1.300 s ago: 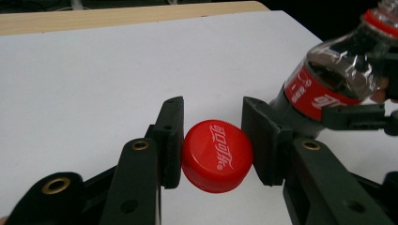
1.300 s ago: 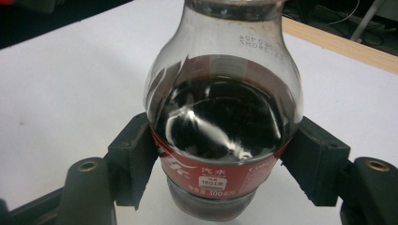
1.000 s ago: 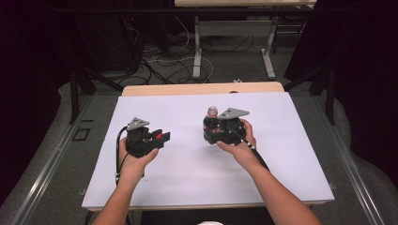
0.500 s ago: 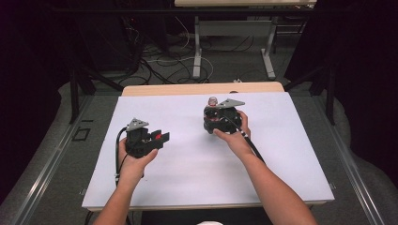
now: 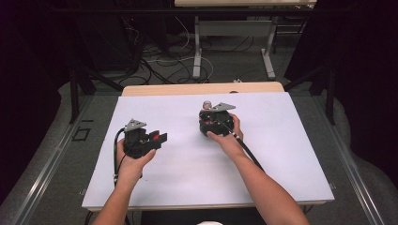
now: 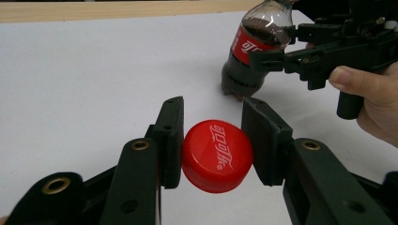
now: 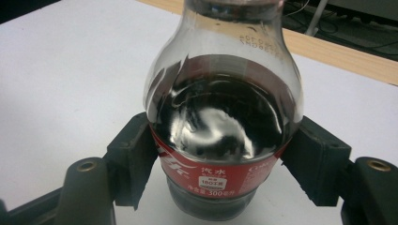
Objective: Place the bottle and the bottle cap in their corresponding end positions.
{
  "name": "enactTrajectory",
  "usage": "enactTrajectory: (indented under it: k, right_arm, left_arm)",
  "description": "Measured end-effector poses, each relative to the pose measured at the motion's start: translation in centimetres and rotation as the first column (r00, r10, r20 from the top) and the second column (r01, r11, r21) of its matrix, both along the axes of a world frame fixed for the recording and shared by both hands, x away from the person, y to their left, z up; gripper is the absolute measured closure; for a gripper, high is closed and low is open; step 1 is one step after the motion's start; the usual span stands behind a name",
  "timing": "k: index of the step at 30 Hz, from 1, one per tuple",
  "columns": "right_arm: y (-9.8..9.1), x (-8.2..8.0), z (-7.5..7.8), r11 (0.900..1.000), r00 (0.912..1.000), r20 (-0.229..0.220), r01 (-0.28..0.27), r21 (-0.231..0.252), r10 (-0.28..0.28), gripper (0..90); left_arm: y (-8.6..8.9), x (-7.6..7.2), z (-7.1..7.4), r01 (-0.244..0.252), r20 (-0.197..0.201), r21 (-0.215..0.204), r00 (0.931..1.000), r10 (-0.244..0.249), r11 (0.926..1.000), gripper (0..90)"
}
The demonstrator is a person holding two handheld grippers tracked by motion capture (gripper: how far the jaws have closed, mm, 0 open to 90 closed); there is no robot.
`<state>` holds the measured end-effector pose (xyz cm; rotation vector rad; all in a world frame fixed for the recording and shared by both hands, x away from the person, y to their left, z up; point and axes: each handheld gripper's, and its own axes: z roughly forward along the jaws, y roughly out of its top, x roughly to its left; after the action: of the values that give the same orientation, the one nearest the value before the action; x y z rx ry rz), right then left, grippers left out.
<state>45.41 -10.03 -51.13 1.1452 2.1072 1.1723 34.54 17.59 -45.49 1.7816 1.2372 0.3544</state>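
Clear plastic cola bottle [image 7: 224,126], red-labelled, stood clamped in the right tool [image 7: 220,159]; beside it, seemingly lifted, the left tool [image 6: 212,143] gripped its red screw cap [image 6: 217,155].

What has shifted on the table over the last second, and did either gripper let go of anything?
The right gripper carried the cola bottle a little farther up the table, away from the person, keeping its jaws clamped on the label. Nothing was released. The left gripper stayed where it was, holding the red cap between its pads. The bottle is tilted, its base near the white table.
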Motion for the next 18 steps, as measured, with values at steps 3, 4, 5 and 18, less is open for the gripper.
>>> enactTrajectory:
  k: [3, 4, 5, 18]
  right_arm:
    - [0.22, -0.19, -0.33, 1.0000, 1.0000, -0.007, -0.002, 0.006, 0.002, 30.3]
    - [0.28, -0.30, -0.39, 0.9999, 0.9999, -0.009, -0.010, 0.005, 0.010, 30.3]
    - [0.31, -0.36, -0.51, 0.9998, 0.9998, 0.002, -0.018, -0.001, 0.018, 30.2]
    - [0.52, -0.88, -1.01, 0.9999, 0.9999, 0.009, 0.005, 0.015, -0.006, 27.8]
  left_arm:
    - [0.14, 0.06, -0.05, 0.002, -0.001, 0.006, 1.0000, -0.002, 1.0000, 61.1]
    - [0.16, 0.06, -0.07, 0.003, -0.001, 0.007, 1.0000, -0.003, 1.0000, 61.1]
    - [0.29, 0.07, 0.00, 0.013, -0.009, 0.017, 0.9999, -0.013, 0.9998, 61.1]
    - [0.08, 0.04, -0.15, -0.001, -0.008, 0.004, 1.0000, 0.001, 1.0000, 61.1]
